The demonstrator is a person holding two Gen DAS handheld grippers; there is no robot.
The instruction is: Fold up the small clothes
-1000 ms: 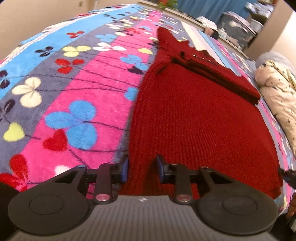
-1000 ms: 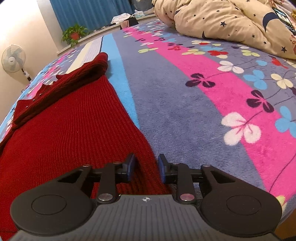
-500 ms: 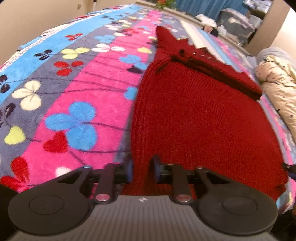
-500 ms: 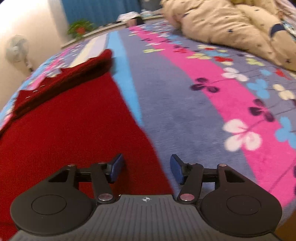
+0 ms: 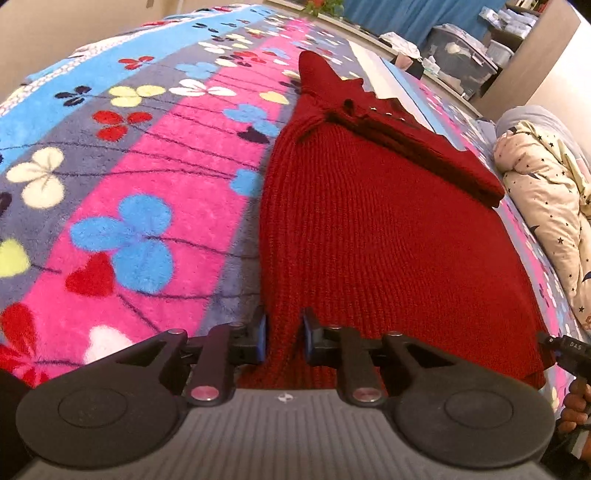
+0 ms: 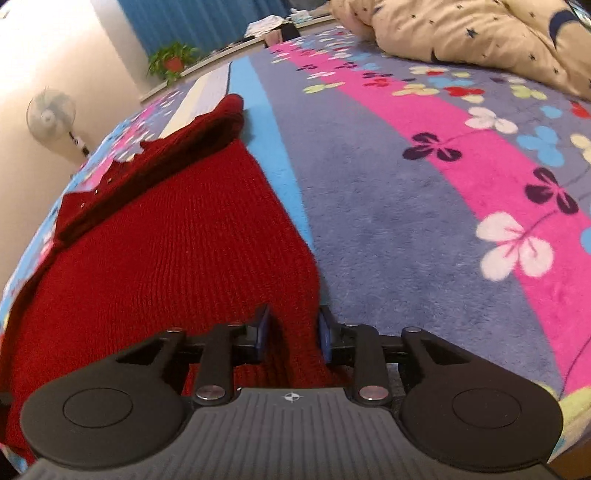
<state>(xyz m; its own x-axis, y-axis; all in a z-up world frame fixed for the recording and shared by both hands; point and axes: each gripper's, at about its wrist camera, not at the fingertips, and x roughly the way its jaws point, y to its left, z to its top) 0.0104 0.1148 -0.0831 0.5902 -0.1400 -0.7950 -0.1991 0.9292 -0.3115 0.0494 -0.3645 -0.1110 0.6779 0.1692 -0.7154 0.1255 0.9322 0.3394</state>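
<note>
A red knit sweater (image 5: 369, 229) lies flat on the flowered blanket (image 5: 147, 166), its sleeves folded across the far end as a darker band (image 5: 424, 147). My left gripper (image 5: 284, 334) has the near left hem corner bunched between its blue pads, which touch the knit while the jaws are opening slightly. In the right wrist view the same sweater (image 6: 166, 251) fills the left half. My right gripper (image 6: 293, 332) has the near right hem corner raised in a ridge between its pads, and its jaws are closing on it.
A cream star-print duvet (image 5: 546, 192) is heaped along the bed's right side and shows at the top of the right wrist view (image 6: 480, 29). A standing fan (image 6: 51, 114) and a potted plant (image 6: 171, 61) stand beyond the bed. Storage boxes (image 5: 461, 62) stand past its far end.
The left jaws narrowed onto the sweater's left hem corner. The right jaws spread wide half a second ago and have since come in onto the right hem corner.
</note>
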